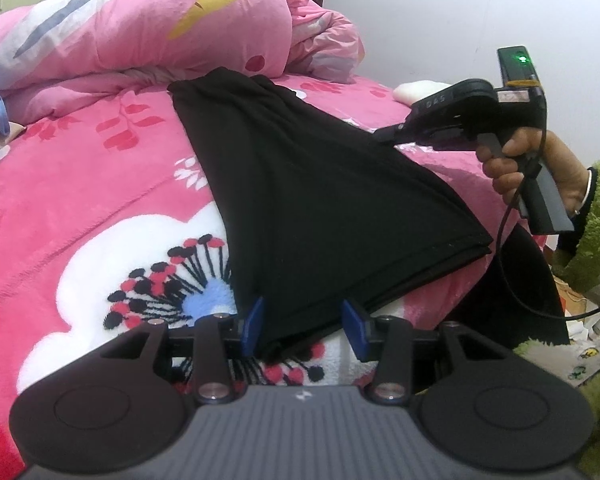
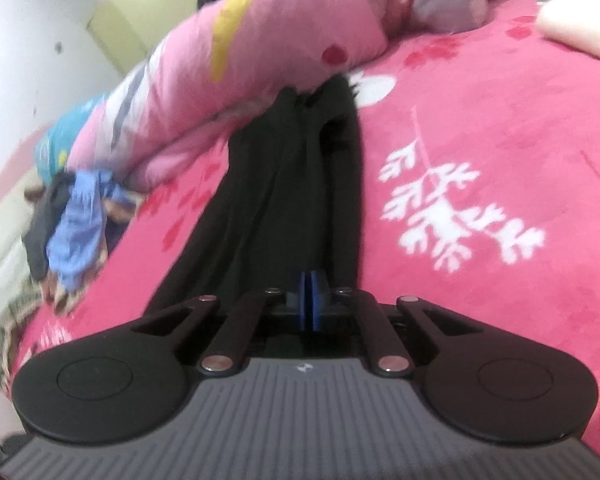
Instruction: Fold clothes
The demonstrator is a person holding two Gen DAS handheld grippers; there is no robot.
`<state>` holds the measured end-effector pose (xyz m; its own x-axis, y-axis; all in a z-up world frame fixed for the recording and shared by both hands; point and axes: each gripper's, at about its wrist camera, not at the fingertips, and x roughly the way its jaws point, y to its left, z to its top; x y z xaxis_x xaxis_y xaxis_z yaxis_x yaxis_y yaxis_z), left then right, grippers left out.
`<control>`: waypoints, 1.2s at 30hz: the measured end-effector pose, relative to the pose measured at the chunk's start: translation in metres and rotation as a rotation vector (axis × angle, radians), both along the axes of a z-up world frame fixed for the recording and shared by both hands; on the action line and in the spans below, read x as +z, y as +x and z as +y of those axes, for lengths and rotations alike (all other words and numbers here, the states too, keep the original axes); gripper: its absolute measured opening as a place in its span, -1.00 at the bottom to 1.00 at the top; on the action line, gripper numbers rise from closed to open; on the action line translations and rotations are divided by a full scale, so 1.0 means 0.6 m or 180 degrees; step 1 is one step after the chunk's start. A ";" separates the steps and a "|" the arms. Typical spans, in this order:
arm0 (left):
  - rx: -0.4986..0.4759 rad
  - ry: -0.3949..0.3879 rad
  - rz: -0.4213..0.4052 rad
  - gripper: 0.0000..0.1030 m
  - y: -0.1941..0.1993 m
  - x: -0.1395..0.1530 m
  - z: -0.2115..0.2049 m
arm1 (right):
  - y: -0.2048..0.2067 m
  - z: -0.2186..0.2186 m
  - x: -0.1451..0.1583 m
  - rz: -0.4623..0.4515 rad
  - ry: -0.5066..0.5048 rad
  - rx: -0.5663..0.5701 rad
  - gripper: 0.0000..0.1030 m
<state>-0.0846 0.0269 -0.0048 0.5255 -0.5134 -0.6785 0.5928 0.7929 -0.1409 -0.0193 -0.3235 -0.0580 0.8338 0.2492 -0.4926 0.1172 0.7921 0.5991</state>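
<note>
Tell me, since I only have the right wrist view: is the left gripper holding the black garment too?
Observer: No. The left gripper is open, with its blue pads either side of the near corner of the black garment.
Operator: Where on the cloth is my right one clamped?
Observer: The right gripper pinches the garment's right edge, and the cloth is drawn up toward it.
Operator: Is it folded at all yet?
Observer: The near hem shows two layers stacked, so it looks folded once over the pink blanket.
</note>
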 end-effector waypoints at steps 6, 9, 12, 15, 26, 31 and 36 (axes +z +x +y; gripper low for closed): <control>-0.0027 0.0032 -0.0007 -0.13 -0.001 0.001 -0.001 | -0.002 -0.018 -0.031 0.0085 0.0067 -0.0171 -0.98; -0.0031 0.0063 -0.0021 -0.13 -0.004 0.001 -0.004 | -0.002 -0.013 -0.045 0.0084 -0.0038 -0.0193 -0.98; -0.0044 0.0103 -0.0042 -0.13 -0.006 0.001 -0.007 | -0.009 -0.011 -0.040 0.0054 -0.0098 -0.0182 -0.94; -0.0082 0.0144 -0.0066 -0.09 -0.007 0.001 -0.009 | -0.036 -0.017 -0.016 -0.0044 -0.0072 -0.0184 -0.87; -0.0120 0.0187 -0.0105 -0.07 -0.011 0.001 -0.012 | -0.165 -0.004 -0.008 0.0111 0.0262 0.0035 -0.78; -0.0146 0.0237 -0.0119 -0.07 -0.013 0.003 -0.013 | -0.196 0.012 -0.018 0.0167 0.0386 0.0041 -0.78; -0.0148 0.0272 -0.0142 -0.07 -0.016 0.004 -0.014 | -0.222 0.023 -0.019 0.0196 0.0394 0.0107 -0.78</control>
